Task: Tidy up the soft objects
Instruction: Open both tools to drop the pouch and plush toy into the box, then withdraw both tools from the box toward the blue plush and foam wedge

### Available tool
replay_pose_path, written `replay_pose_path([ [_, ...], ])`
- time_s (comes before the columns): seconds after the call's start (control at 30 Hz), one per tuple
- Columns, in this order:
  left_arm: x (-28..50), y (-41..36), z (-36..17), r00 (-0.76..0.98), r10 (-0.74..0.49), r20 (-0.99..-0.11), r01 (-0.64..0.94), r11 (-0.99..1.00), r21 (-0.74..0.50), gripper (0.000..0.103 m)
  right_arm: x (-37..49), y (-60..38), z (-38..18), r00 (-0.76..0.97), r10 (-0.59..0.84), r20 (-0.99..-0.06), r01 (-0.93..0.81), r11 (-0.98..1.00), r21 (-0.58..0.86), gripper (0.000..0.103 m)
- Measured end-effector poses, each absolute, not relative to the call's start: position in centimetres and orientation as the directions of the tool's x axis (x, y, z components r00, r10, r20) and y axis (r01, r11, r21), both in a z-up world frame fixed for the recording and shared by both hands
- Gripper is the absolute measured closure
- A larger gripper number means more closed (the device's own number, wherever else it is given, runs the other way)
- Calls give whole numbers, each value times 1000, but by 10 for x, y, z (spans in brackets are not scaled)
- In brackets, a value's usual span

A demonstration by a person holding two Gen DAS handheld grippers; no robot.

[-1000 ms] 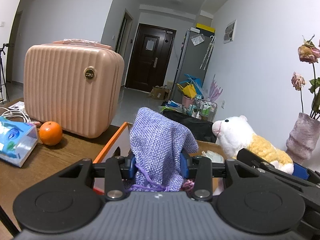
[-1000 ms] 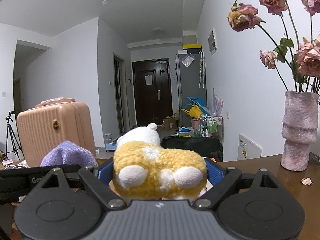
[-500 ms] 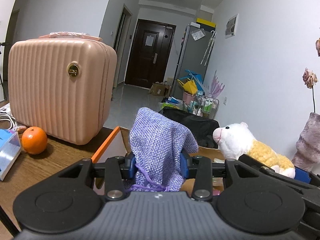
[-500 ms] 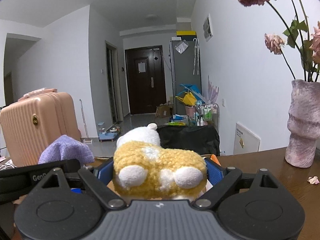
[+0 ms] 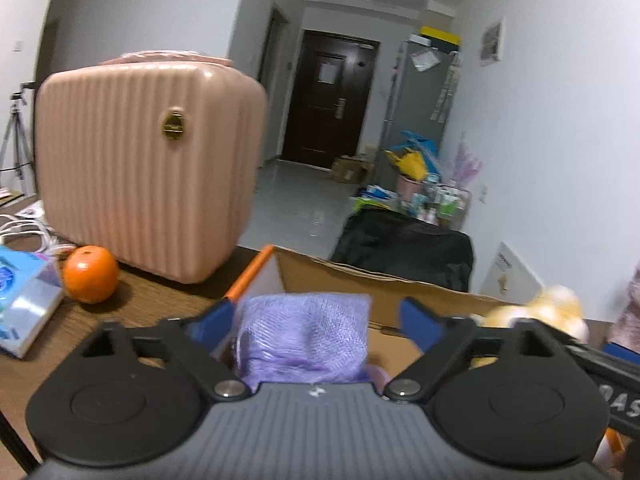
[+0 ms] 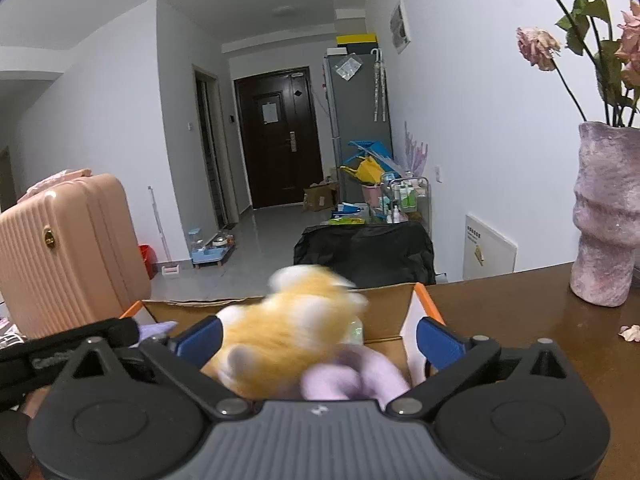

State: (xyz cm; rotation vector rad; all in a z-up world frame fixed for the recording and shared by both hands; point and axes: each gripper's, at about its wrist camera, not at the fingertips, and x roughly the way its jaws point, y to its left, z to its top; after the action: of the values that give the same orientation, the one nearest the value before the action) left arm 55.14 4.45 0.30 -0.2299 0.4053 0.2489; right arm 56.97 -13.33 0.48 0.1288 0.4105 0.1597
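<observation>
Right at the bottom of your left view, your left hand-held gripper [image 5: 316,322] has its blue pads spread wide, jaws having just been opening. The purple knit pouch [image 5: 304,338] sits between them, loose and slumped; it's a coarse lavender weave, blurry, low in the centre of the frame over the cardboard box [image 5: 360,280]. A second ago it stood tall, pinched between the pads; now it's squat and neither pad presses it.

Same story in your right view: your right hand-held gripper [image 6: 316,338] is spread wide too, jaws having just been opening, and the yellow-and-white plush toy [image 6: 288,328] is tumbling between them, smeared by motion, at centre-bottom above the box [image 6: 384,312]. Earlier it was sharp and squeezed between the pads. Something pale purple [image 6: 352,376] lies just beside it, too blurred to name.

Further back in the left view, an orange [image 5: 91,274] sits on the desk [image 5: 152,300] at left, the pink suitcase [image 5: 148,168] behind it. The vase [image 6: 606,216] stands at the right edge of the right view, its flowers cut off by the frame. The box's inside is mostly hidden behind the gripper bodies.
</observation>
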Motion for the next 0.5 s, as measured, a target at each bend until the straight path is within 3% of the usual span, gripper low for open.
replay_pose_path([
  [0.5,550,45,4,883,224,-413,-304,943,-139,0,570,-134,5,900,181,-396,-128,979,156,0],
])
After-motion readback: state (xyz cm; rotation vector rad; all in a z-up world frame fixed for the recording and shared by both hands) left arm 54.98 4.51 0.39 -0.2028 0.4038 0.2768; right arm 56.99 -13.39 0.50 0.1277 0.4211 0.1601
